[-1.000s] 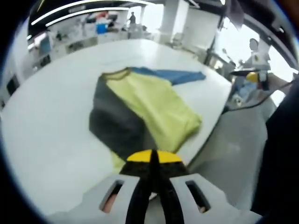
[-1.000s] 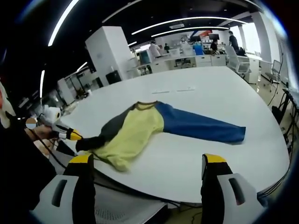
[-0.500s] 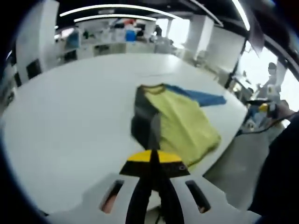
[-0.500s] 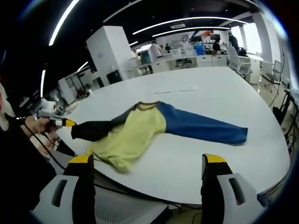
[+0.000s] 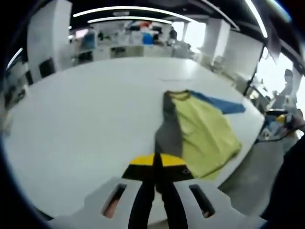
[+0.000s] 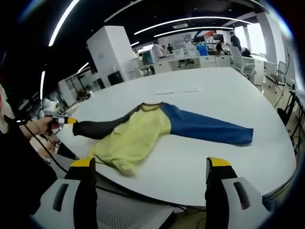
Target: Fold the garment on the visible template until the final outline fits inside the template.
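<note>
Garment [image 6: 138, 138]: long-sleeved top, yellow body, one dark grey sleeve [image 6: 97, 128], one blue sleeve [image 6: 207, 129]. It is lying on the white table [image 6: 228, 90] near the front edge. In the right gripper view the body is sitting just left of centre, with the collar pointing toward 12 o'clock and the hem reaching toward 7 o'clock at the table edge. The blue sleeve is lying flat, running out toward 3 o'clock. The dark grey sleeve is stretching out toward 9 o'clock, lifted off the table at its cuff.

Left gripper [image 5: 156, 160]: yellow-tipped jaws are pressing together on the cuff of the dark grey sleeve [image 5: 167, 131], which is running from the tips up toward 12 o'clock to the collar. The yellow body [image 5: 207, 138] is lying toward 2 o'clock of the tips, with the blue sleeve [image 5: 221, 105] beyond it. In the right gripper view this gripper [image 6: 66, 120] is showing at 9 o'clock, held in a person's hand [image 6: 40, 128], with a cable trailing down from it.

Right gripper [image 6: 150, 167]: jaws are standing wide apart, holding nothing, hanging off the near edge of the table at 6 o'clock from the garment, well apart from it.

Template: no outline can be made out on the table surface.

Background: an office hall with desks, pillars and ceiling light strips.
</note>
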